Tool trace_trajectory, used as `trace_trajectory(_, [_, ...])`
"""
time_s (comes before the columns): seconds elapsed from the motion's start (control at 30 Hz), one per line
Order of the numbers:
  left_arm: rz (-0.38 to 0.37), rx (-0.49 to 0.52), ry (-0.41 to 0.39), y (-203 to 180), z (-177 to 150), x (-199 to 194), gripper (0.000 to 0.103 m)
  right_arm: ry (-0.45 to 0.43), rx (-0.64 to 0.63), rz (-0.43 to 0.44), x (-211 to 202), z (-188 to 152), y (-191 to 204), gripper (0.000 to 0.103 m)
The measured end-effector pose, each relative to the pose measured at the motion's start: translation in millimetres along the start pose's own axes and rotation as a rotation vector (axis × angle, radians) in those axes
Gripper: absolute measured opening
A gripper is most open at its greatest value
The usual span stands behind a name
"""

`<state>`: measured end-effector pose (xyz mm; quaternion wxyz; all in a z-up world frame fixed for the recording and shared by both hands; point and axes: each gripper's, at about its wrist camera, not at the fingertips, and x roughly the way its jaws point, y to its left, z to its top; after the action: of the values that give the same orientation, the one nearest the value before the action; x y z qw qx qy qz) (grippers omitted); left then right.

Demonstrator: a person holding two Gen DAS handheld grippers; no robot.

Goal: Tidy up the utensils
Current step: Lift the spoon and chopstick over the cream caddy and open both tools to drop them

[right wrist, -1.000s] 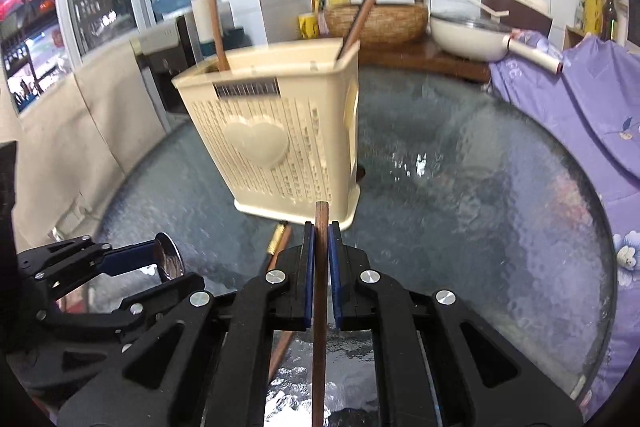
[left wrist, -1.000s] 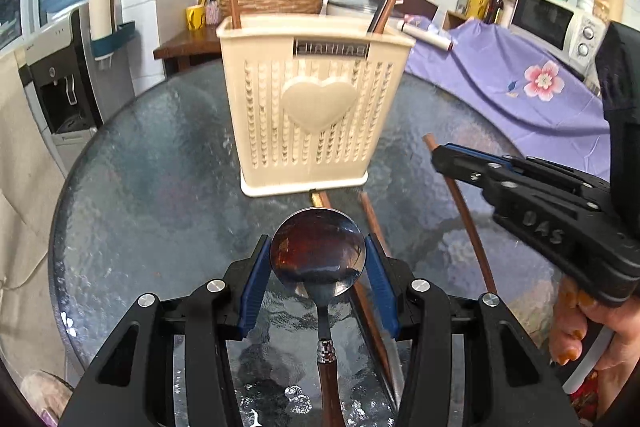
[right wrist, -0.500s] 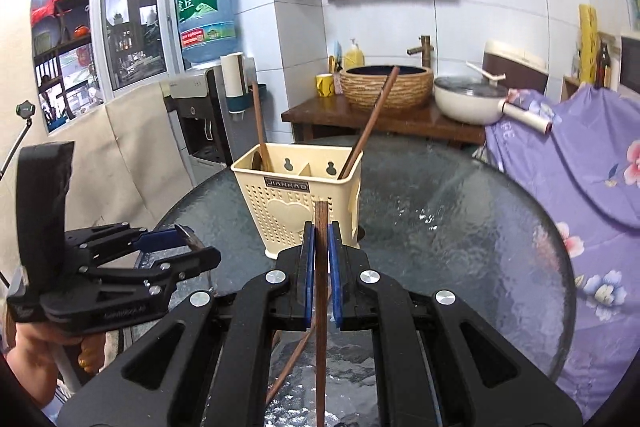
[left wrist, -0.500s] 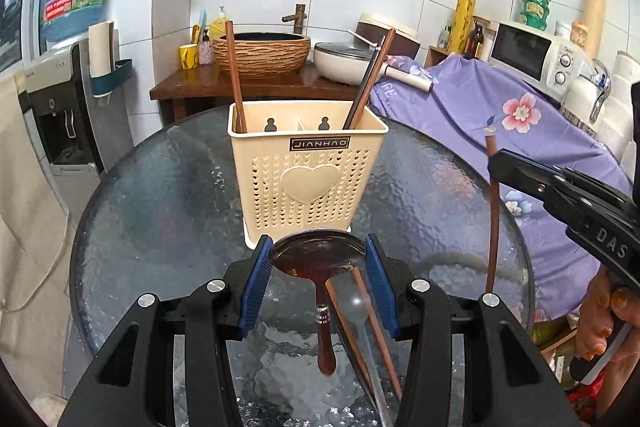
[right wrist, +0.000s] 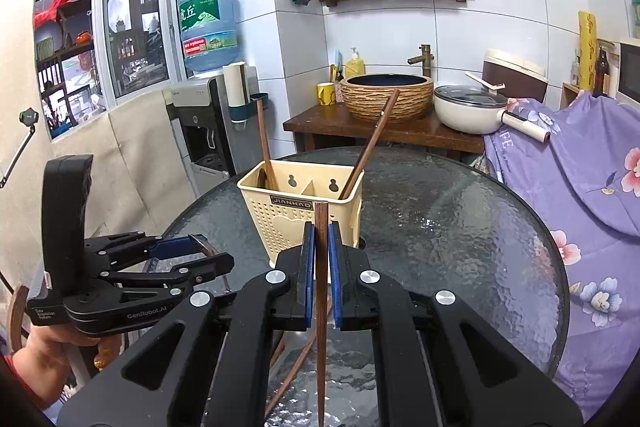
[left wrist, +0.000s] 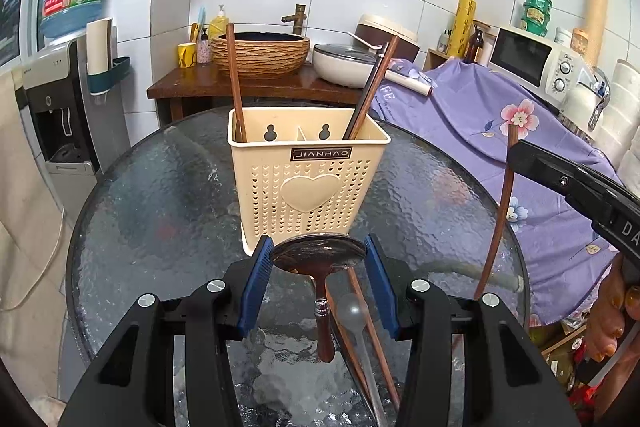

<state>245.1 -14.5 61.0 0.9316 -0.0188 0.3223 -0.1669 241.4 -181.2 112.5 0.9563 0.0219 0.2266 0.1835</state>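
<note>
Over the round textured-glass table, the left gripper clamps the bowl of a steel spoon with a dark wooden handle, handle hanging down. The right gripper is pinched tight on a brown wooden chopstick, held near upright. Both hang just before the cream perforated plastic utensil holder, which already has chopsticks leaning in its compartments.
</note>
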Motion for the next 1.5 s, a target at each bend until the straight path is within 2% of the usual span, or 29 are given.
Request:
trace_trajectory(0.27, [-0.017,-0.003,0.003,5.5,9.6,-1.3,0.045,-0.019,0.003,0.024,-1.6,22.7,0.8,0.007])
trace_trajectory(0.4, [-0.03,-0.006,-0.015,8.6,26.5,-8.8,0.045,-0.031,0.008,0.047,-2.2,44.2,1.3,0.008])
trace_trajectory(0.53, [-0.038,-0.003,-0.063,9.6,54.3,-25.8,0.045,-0.054,0.014,0.056,-3.6,79.0,1.9,0.008])
trace_trajectory(0.73, [-0.022,-0.055,-0.171,20.4,116.5,-51.9,0.045,-0.107,0.022,0.046,-5.7,145.3,4.5,0.008])
trace_trajectory(0.83, [0.011,-0.074,-0.209,25.8,143.6,-53.7,0.045,-0.164,0.02,0.005,-7.3,181.6,7.7,0.008])
trace_trajectory(1.0, [0.051,-0.109,-0.243,33.5,168.9,-40.6,0.045,-0.212,0.007,-0.062,2.4,210.0,16.7,0.008])
trace_trajectory(1.17, [0.098,-0.103,-0.23,33.4,162.0,-10.0,0.045,-0.181,0.029,-0.089,35.5,198.1,16.2,0.008])
trace_trajectory(1.37, [0.113,-0.12,-0.188,41.1,134.6,20.5,0.045,-0.117,0.018,-0.109,76.1,155.6,10.8,0.008])
trace_trajectory(1.5, [0.116,-0.095,-0.165,38.2,118.5,31.6,0.045,-0.084,0.051,-0.115,92.9,131.3,-0.8,0.008])
